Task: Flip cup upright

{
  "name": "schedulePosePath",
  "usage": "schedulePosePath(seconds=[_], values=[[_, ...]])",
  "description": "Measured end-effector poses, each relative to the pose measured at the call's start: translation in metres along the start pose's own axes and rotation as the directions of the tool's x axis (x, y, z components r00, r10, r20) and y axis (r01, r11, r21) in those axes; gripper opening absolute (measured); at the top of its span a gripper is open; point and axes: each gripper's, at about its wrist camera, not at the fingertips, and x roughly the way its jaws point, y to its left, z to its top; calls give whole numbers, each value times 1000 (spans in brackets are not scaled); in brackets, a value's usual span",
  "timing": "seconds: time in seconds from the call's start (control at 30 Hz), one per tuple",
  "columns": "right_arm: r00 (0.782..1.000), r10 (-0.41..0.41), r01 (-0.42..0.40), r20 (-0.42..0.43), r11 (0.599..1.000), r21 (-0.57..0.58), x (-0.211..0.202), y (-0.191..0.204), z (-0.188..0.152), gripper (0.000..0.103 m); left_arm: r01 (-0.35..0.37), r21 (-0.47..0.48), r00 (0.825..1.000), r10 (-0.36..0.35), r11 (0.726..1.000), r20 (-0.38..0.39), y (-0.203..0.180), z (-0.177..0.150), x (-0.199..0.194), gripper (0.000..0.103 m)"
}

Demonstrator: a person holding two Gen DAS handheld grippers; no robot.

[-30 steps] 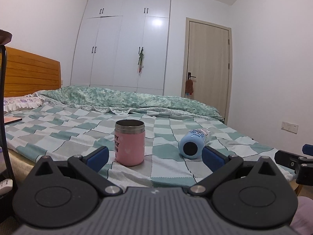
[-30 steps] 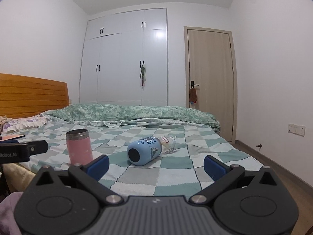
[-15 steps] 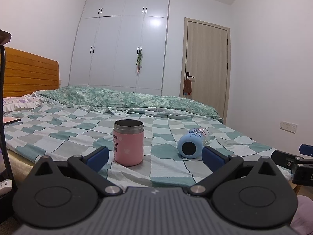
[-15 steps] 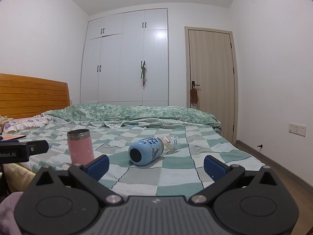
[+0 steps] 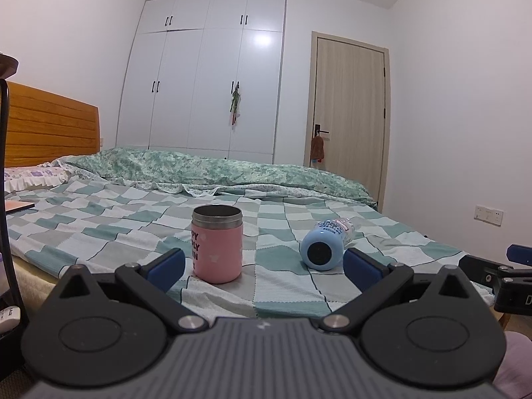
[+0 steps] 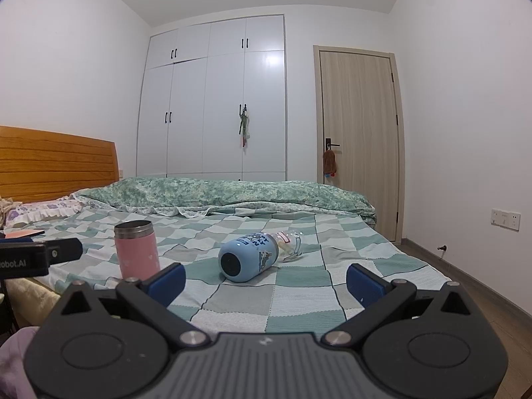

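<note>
Since a second ago both of my tools have risen a little, so the bed (image 5: 99, 219) sits lower in each view; nothing on it has shifted. The bed, under a green checked sheet, carries both cups near its near edge. The blue cup (image 6: 249, 259) lies on its side, base toward me and clear lid end pointing to the far edge, toward the foot-end corner from the pink cup (image 5: 217, 244), which stands upright with its steel mouth open. My left tool (image 5: 262, 262) hangs before the near edge with fingers spread apart, holding nothing. My right tool (image 6: 264, 277) is likewise apart and empty, facing the blue cup.
</note>
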Motion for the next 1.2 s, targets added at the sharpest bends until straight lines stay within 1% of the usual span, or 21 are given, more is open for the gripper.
schedulePosePath(seconds=[0.97,1.2], values=[[1000,1,-1,0,1000,1,-1,0,0,103,3,10,1000,-3,1000,0,3,-1,-2,103],[1000,0,0,-1,1000,0,-1,0,-1,103,13,13,1000,-13,1000,9,4,-1,-4,103]])
